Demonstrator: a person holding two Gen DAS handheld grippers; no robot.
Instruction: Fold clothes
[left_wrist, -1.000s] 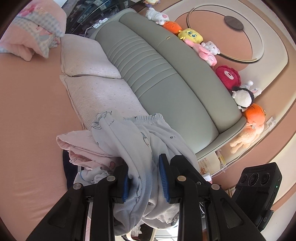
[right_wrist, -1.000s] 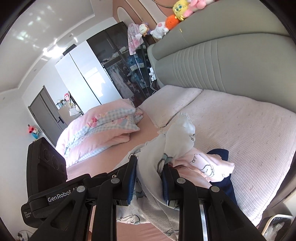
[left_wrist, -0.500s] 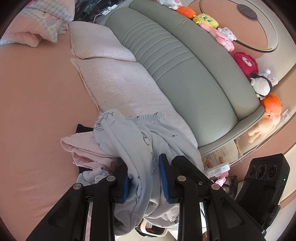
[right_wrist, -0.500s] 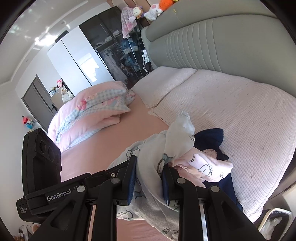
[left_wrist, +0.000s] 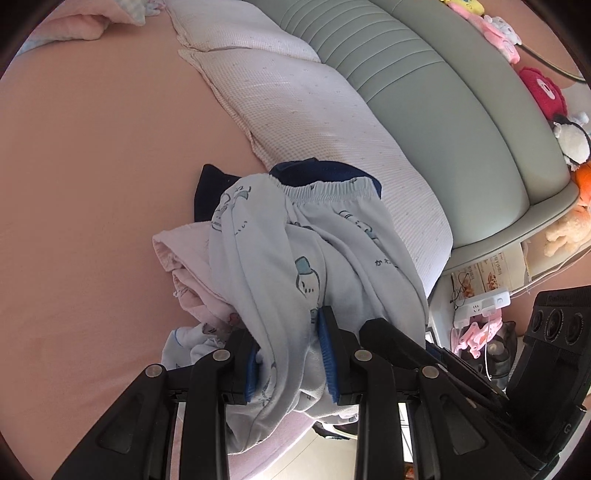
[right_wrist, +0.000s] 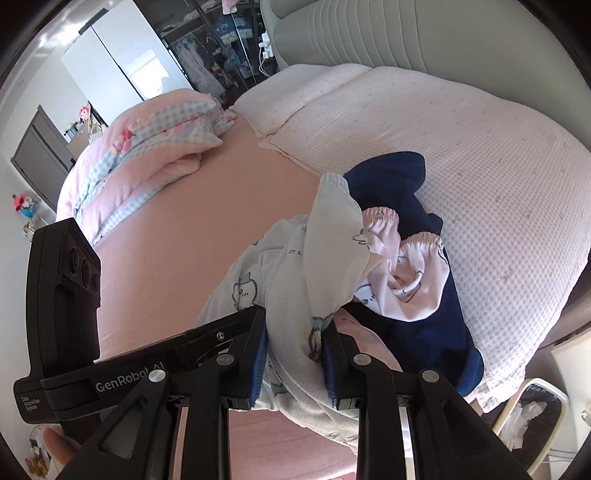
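Grip | pale blue printed trousers (left_wrist: 295, 266) are clamped by left gripper (left_wrist: 290, 356) and right gripper (right_wrist: 295, 354), bunched over pink garment (right_wrist: 402, 269) and navy garment (right_wrist: 391, 188) near the bed (left_wrist: 92, 166) edge by the pillows | risk: neighbouring pieces may be dragged along, judged from the tangle

A wide stretch of bare pink bedsheet (left_wrist: 92, 177) lies open to the left of the clothes, with nothing resting on it. A heap blocks the near corner of the bed: pale blue printed pants (left_wrist: 295, 258) draped over a pink garment (left_wrist: 188, 266) and a navy garment (right_wrist: 399, 184). Past the heap, two white textured pillows (left_wrist: 314, 110) lie against a tall grey padded headboard (left_wrist: 461, 99), closing off that side. A folded pink checked duvet (right_wrist: 147, 147) takes up the far part of the sheet
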